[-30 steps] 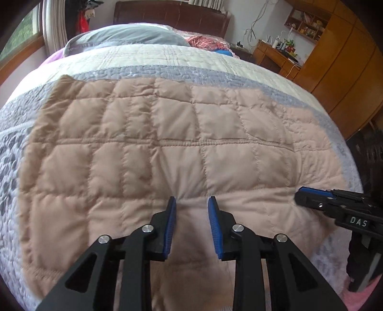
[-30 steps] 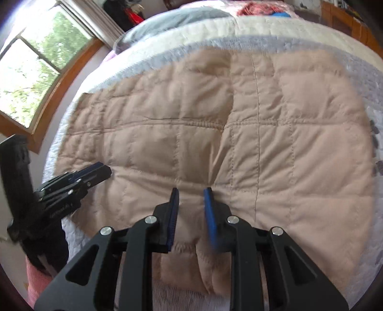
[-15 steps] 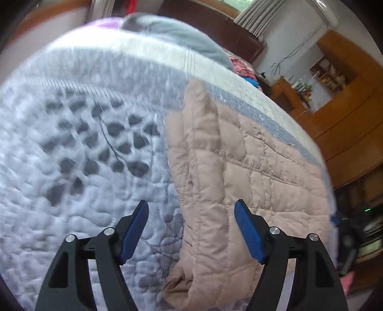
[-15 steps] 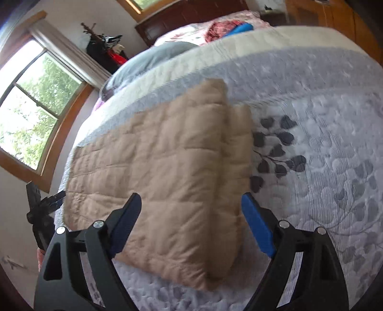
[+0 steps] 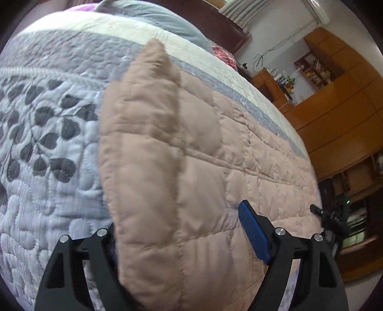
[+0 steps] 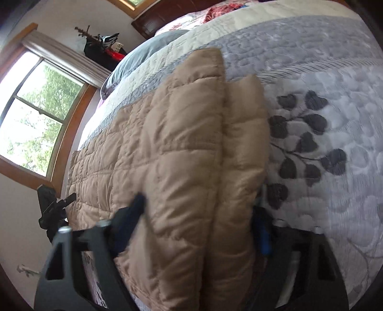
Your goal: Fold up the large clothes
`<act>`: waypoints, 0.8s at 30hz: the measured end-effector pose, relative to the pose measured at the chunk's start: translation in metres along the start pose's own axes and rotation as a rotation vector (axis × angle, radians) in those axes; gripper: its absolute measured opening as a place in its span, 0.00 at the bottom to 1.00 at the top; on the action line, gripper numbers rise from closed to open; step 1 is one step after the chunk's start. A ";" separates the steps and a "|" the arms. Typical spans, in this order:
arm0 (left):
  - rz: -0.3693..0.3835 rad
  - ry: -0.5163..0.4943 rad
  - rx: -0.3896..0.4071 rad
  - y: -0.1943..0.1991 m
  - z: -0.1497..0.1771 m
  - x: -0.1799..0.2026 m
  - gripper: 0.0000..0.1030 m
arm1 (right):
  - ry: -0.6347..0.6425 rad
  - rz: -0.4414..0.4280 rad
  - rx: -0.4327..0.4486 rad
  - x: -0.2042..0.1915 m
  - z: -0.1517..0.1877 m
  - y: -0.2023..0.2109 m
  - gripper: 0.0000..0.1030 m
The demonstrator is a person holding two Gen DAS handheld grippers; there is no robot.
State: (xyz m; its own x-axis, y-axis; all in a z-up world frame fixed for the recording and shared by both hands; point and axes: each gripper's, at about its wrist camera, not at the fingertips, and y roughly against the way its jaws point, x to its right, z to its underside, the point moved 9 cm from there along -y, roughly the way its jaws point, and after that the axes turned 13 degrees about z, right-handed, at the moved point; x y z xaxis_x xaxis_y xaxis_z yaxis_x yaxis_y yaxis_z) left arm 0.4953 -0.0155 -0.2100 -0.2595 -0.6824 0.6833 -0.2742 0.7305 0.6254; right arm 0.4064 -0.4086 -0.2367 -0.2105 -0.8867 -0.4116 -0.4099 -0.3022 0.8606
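A tan quilted puffer garment (image 5: 191, 155) lies folded on the grey bedspread (image 5: 47, 143). My left gripper (image 5: 184, 236) is open wide, its jaws either side of the garment's thick left folded edge; the left pad is hidden behind the fabric. In the right wrist view the same garment (image 6: 182, 155) shows with its right folded edge between the jaws of my right gripper (image 6: 196, 229), which is open wide. The right gripper also shows far right in the left wrist view (image 5: 332, 217), and the left gripper at the far left in the right wrist view (image 6: 55, 205).
The bedspread (image 6: 335, 119) carries a dark leaf pattern. Grey pillows (image 5: 155, 16) and a dark headboard (image 5: 229, 31) are at the far end. Wooden cabinets (image 5: 347, 107) stand to the right, a window (image 6: 36, 114) to the left.
Both grippers opened wide from nearly shut and swung from the garment's near hem out to its two side edges. Each now has a folded edge between its jaws.
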 end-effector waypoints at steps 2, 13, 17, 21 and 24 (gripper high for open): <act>-0.023 -0.027 -0.006 0.001 -0.001 0.006 0.58 | -0.001 -0.025 -0.002 -0.008 0.001 0.002 0.34; 0.050 -0.144 0.101 0.065 0.014 0.069 0.16 | 0.135 -0.075 0.134 -0.063 0.024 0.097 0.17; 0.066 -0.183 0.126 0.110 0.043 0.095 0.16 | 0.185 -0.092 0.169 -0.079 0.055 0.138 0.17; 0.059 -0.208 0.117 0.141 0.081 0.108 0.16 | 0.228 -0.100 0.178 -0.083 0.094 0.168 0.17; 0.057 -0.205 0.095 0.153 0.113 0.105 0.16 | 0.246 -0.107 0.164 -0.088 0.131 0.175 0.17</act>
State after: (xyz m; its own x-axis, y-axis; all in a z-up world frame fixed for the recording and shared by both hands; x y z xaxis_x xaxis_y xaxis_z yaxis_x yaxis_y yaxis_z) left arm 0.3213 0.0219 -0.0848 -0.4568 -0.6377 0.6202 -0.3366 0.7693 0.5431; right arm 0.2372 -0.3375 -0.0887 0.0543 -0.9169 -0.3955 -0.5602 -0.3559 0.7480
